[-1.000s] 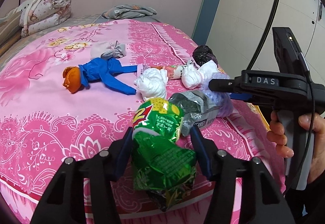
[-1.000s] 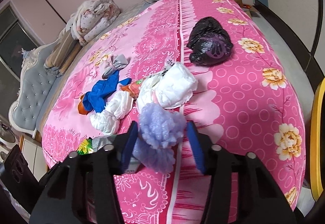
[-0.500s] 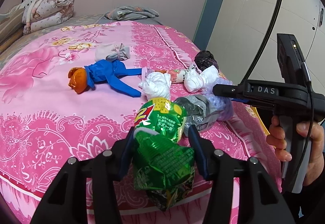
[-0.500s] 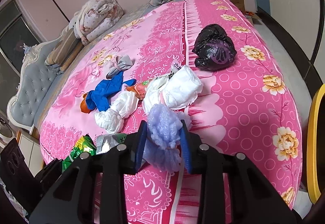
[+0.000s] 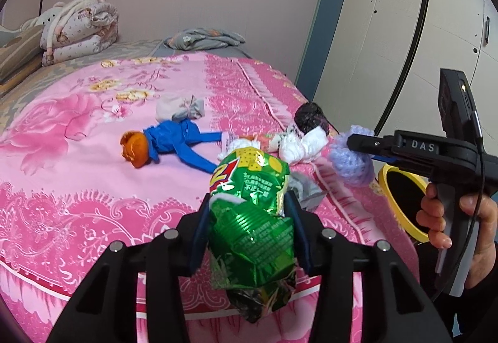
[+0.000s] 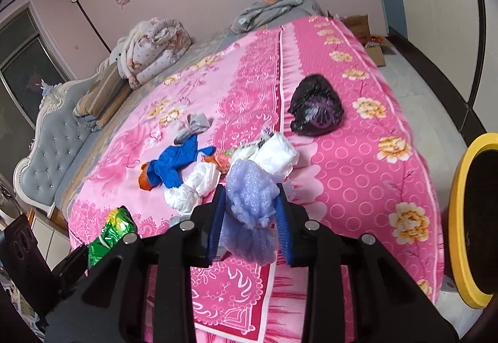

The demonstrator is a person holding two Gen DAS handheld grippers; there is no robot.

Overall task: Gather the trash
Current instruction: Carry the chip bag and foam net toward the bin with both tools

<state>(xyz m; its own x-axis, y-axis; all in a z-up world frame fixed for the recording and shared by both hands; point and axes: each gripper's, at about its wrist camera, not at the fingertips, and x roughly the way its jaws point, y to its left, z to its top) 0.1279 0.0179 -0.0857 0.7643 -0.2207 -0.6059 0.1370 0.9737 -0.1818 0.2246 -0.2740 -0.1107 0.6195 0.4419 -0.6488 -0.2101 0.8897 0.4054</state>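
My left gripper [image 5: 247, 203] is shut on a crumpled green snack bag [image 5: 252, 218] and holds it above the bed's near edge. My right gripper [image 6: 250, 201] is shut on a lilac foam net [image 6: 252, 212], also lifted; it shows in the left wrist view [image 5: 351, 159]. On the pink bedspread [image 6: 358, 175] lie white tied bags [image 6: 274, 156], a blue bag with an orange lump [image 6: 174, 165], a grey tied bag [image 6: 193, 125], a black bag [image 6: 314, 109] and a silver wrapper [image 5: 306, 190].
A yellow-rimmed bin [image 6: 473, 218] stands on the floor right of the bed, also in the left wrist view [image 5: 401, 199]. Folded quilts [image 6: 152, 47] and a grey blanket [image 6: 277, 7] lie at the bed's far side. Cardboard boxes [image 6: 370, 38] sit by the wall.
Both grippers have lifted and drawn back from the bed with their items. The right gripper closed tighter on the foam net. The yellow bin has come into view.
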